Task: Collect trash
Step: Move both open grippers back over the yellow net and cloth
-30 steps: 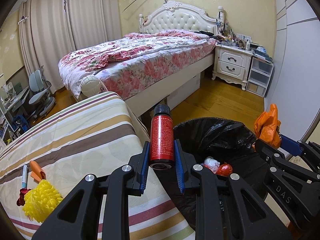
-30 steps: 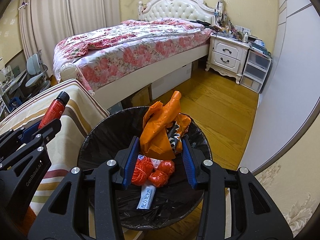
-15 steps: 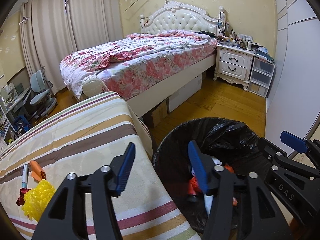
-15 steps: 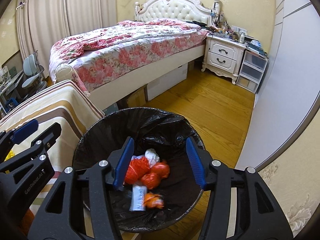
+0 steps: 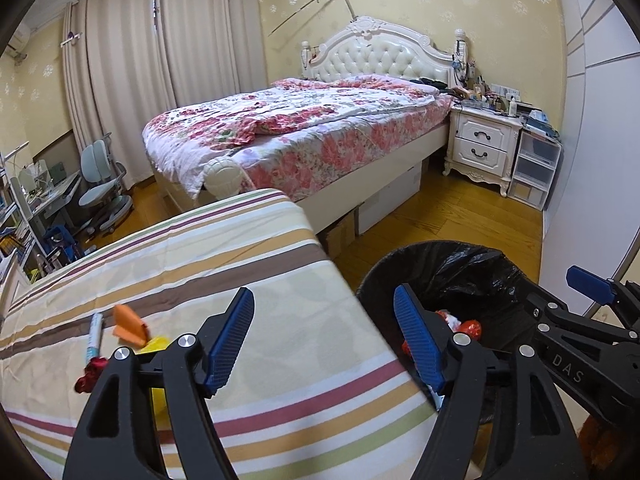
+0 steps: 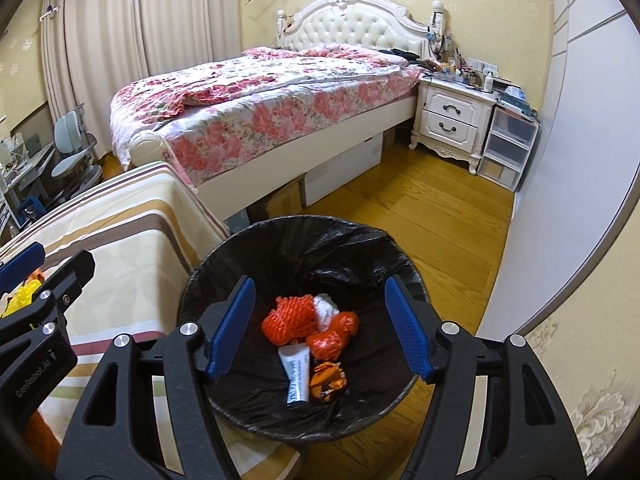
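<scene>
A round bin with a black liner [image 6: 352, 236] stands on the floor beside a striped cloth surface [image 5: 224, 264]. Inside lie orange net pieces [image 6: 289, 319], a white tube [image 6: 296, 376], an orange wrapper [image 6: 327, 380] and white paper. My right gripper [image 6: 318, 328] is open and empty above the bin. My left gripper [image 5: 324, 340] is open and empty over the cloth's right edge, next to the bin [image 5: 452, 264]. On the cloth at the left lie a pen [image 5: 94, 334], an orange scrap [image 5: 129, 322], a yellow item [image 5: 156, 345] and a red bit [image 5: 90, 372].
A bed with a floral cover [image 5: 304, 128] stands behind, boxes beneath it. A white nightstand [image 5: 482, 148] and clear drawers [image 5: 534, 168] are at the back right. A white wall panel [image 6: 568, 184] runs along the right. A desk and chair [image 5: 100, 188] are far left.
Both grippers opened: the left let go of the red can, the right of the orange bag, into the bin. The left gripper has since swung left over the cloth.
</scene>
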Tool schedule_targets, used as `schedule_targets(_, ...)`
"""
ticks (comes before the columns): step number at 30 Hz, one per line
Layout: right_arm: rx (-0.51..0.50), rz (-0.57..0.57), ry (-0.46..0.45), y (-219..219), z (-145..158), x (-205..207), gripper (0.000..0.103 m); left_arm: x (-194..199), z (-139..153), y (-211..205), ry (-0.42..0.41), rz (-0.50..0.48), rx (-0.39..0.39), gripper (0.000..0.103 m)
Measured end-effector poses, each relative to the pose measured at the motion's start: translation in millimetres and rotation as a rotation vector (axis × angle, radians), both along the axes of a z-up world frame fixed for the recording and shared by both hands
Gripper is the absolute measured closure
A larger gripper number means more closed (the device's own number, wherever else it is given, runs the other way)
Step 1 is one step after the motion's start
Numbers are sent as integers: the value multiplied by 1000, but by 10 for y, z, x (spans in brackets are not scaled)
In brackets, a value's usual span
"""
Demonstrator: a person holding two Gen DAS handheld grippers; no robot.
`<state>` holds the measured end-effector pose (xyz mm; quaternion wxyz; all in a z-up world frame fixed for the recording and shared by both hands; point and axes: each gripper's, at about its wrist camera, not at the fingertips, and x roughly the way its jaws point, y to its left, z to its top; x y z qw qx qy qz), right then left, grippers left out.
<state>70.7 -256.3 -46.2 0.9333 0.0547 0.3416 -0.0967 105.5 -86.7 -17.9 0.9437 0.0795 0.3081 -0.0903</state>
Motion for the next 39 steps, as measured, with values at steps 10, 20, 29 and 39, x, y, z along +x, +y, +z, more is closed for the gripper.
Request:
schedule_targets(10, 10, 108, 17, 590, -5, -106, 35, -270, 21, 755, 7, 121, 9, 32)
schedule_targets(20, -1, 242, 4, 1277, 82, -138, 30, -503, 3, 1503, 4, 264, 20, 31)
schedule_targets(29, -8, 365, -18, 1868, 191, -157, 18, -626, -62, 2149, 19, 388, 10, 31)
schedule_targets(39, -24, 511, 13, 2539, 138, -59, 17, -677, -146, 2684, 37, 501, 2, 31)
